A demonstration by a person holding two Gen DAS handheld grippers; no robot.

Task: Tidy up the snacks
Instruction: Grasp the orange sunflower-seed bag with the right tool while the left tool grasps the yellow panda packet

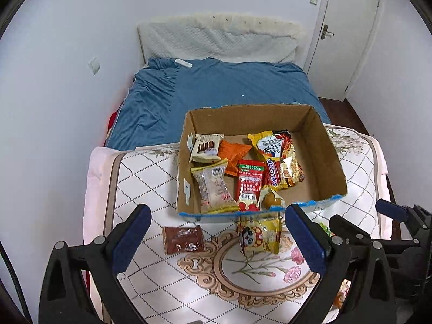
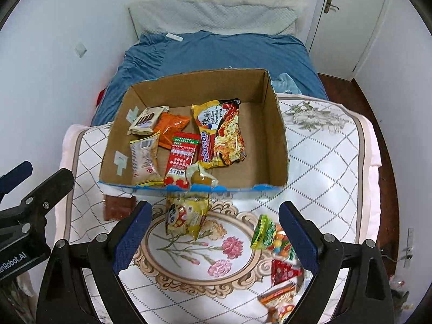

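Both grippers, left gripper (image 1: 218,232) and right gripper (image 2: 214,229), gape wide, holding nothing; yellow snack (image 1: 260,233) lies just outside the box (image 1: 328,159) edge.

Walls: plain white (image 1: 81,27), ahead and to both sides.
Door: white, with a metal lever handle (image 1: 327,33), far ahead to the right.
Wall switches: one on the left wall (image 1: 94,66), one beside the door frame (image 1: 313,0).
Bed: blue sheet (image 1: 216,86), rumpled at the far left; pale quilted headboard (image 1: 216,40) against the far wall.
Surface: white quilted pad with floral medallion (image 2: 205,245), directly below.
Floor: dark reddish wood (image 2: 378,113), on the right.
Light: even, cool, indoor.
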